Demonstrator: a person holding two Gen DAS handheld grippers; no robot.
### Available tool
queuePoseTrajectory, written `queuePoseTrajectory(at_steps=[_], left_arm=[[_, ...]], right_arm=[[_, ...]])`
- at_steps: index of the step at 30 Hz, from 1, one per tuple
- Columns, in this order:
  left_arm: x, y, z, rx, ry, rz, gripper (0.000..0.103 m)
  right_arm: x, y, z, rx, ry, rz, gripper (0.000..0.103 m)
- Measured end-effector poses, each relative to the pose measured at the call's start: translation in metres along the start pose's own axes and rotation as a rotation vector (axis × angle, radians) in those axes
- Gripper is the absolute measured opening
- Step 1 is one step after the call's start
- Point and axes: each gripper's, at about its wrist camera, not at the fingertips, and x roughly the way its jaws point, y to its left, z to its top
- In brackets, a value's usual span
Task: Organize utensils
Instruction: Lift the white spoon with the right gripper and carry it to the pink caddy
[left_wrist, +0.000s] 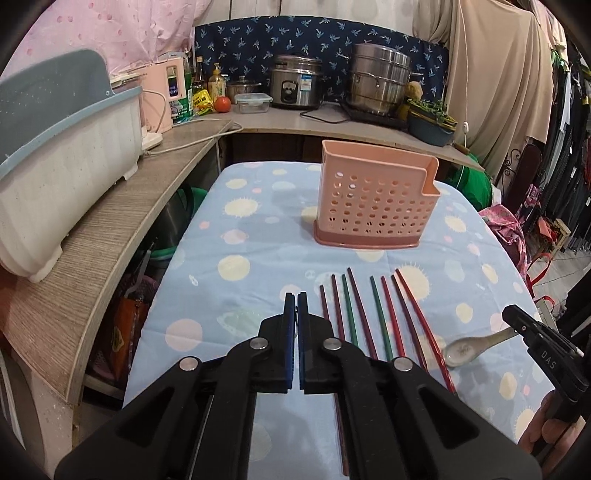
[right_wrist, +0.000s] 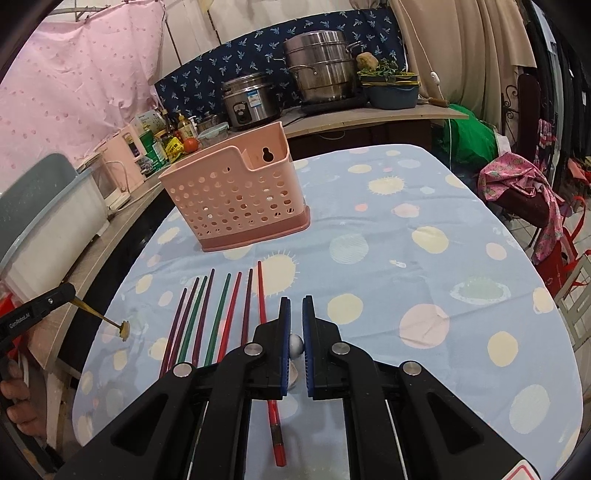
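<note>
A pink perforated utensil holder (left_wrist: 373, 199) (right_wrist: 236, 199) stands upright on the blue spotted tablecloth (left_wrist: 251, 251). In front of it several red, green and dark chopsticks (left_wrist: 369, 314) (right_wrist: 214, 314) lie side by side. My left gripper (left_wrist: 296, 295) (right_wrist: 68, 291) is shut on the handle of a thin gold utensil (right_wrist: 99, 314), which slants down towards the cloth. Only the right wrist view shows that utensil. My right gripper (right_wrist: 296, 299) (left_wrist: 511, 314) is shut on the handle of a white ceramic spoon (left_wrist: 465, 349), whose bowl hangs low over the cloth right of the chopsticks.
A grey-and-white dish rack (left_wrist: 66, 177) sits on the curved wooden counter (left_wrist: 110, 240) along the table's left side. A rice cooker (left_wrist: 295, 81), steel pots (left_wrist: 380, 81) and bottles line the back counter. Clothes and bags crowd the right.
</note>
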Motion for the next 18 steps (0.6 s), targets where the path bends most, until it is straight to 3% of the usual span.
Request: queuePoseTrajectory(at_steps=[11, 18], left_arm=[[-0.007, 0.009, 0.023, -0.014, -0.005, -0.04, 0.001], [-0.013, 0.005, 0.066, 0.005, -0.028, -0.092, 0.001]], right_arm=[[-0.011, 0.004, 0.031, -0.02, -0.057, 0.012, 0.006], [-0.009, 0.002, 0.082, -0.025, -0.108, 0.039, 0.006]])
